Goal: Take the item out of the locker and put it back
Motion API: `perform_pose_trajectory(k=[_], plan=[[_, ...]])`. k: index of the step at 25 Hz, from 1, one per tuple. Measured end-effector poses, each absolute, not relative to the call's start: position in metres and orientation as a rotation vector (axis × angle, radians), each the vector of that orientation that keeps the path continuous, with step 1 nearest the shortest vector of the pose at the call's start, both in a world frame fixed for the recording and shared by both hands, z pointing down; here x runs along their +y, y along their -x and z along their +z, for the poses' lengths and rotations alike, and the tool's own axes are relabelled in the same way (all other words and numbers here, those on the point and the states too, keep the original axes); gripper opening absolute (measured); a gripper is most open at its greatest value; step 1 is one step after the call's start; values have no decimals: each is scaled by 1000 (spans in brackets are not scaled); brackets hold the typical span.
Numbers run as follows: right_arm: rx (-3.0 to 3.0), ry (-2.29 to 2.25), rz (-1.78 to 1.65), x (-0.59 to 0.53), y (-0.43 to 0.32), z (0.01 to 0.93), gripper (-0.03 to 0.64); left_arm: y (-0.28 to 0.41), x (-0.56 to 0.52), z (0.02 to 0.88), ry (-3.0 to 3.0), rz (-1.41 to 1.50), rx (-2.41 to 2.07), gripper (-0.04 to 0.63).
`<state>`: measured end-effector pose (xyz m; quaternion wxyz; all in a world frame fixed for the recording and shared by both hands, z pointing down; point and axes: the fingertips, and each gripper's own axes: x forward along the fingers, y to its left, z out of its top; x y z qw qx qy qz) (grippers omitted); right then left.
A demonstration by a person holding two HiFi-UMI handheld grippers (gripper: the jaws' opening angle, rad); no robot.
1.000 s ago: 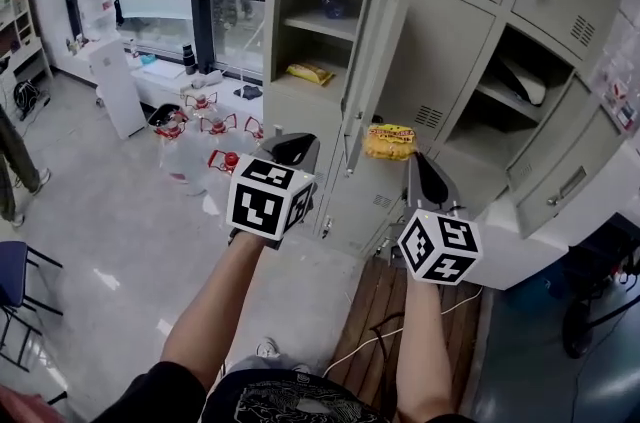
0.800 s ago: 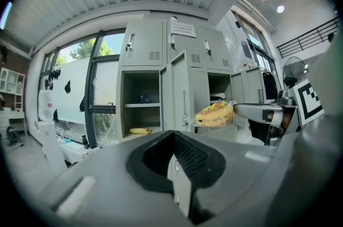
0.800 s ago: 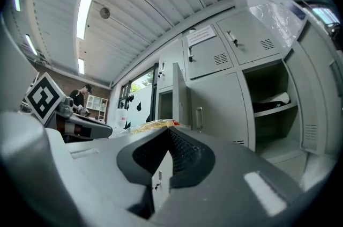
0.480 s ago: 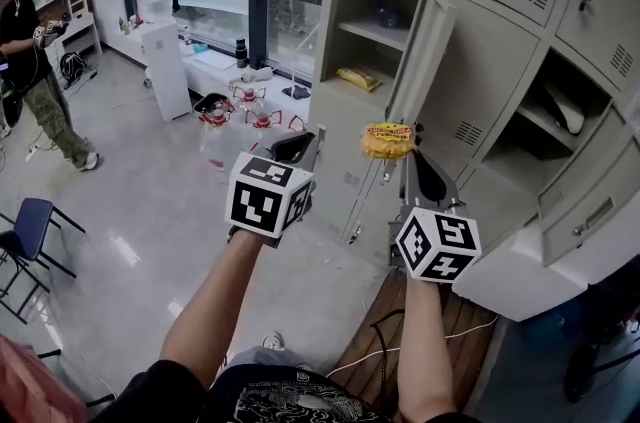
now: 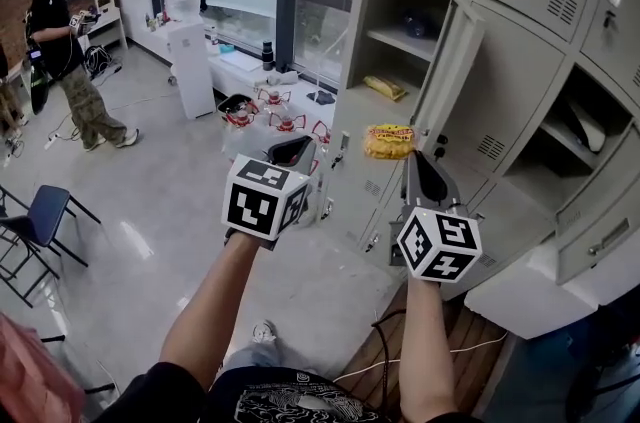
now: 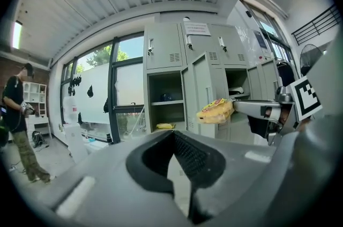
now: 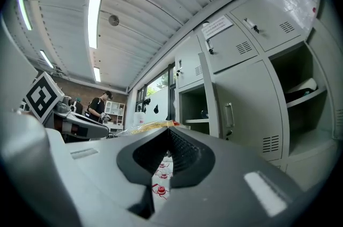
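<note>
My right gripper (image 5: 411, 157) is shut on a yellow snack packet (image 5: 389, 141) and holds it in the air in front of the grey lockers. The same packet (image 6: 216, 111) shows in the left gripper view at the tip of the right gripper (image 6: 257, 109); its edge (image 7: 151, 125) peeks over the jaws in the right gripper view. The open locker compartment (image 5: 398, 61) stands beyond, door (image 5: 450, 81) ajar, with another yellow packet (image 5: 385, 88) on its lower shelf. My left gripper (image 5: 292, 151) is shut and holds nothing, level with the right one.
A person (image 5: 72, 61) stands far left by white shelves. A blue chair (image 5: 40, 221) sits near the left edge. Red-capped items (image 5: 280, 119) lie on the floor under the window. Another open locker (image 5: 585, 136) at the right holds a white object.
The lockers have slid to the right and further off in the head view, and the person at the left has come into sight. Both grippers keep their pose; the packet stays held.
</note>
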<state>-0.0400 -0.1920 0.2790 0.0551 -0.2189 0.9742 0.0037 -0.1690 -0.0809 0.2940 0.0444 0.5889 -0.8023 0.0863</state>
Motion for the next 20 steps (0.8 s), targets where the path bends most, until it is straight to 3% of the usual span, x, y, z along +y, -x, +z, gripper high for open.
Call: perform_pose_trajectory(k=[20], plan=[[2966, 704, 40, -227, 146, 282, 28, 281, -115, 304, -1817, 213, -2425, 1]])
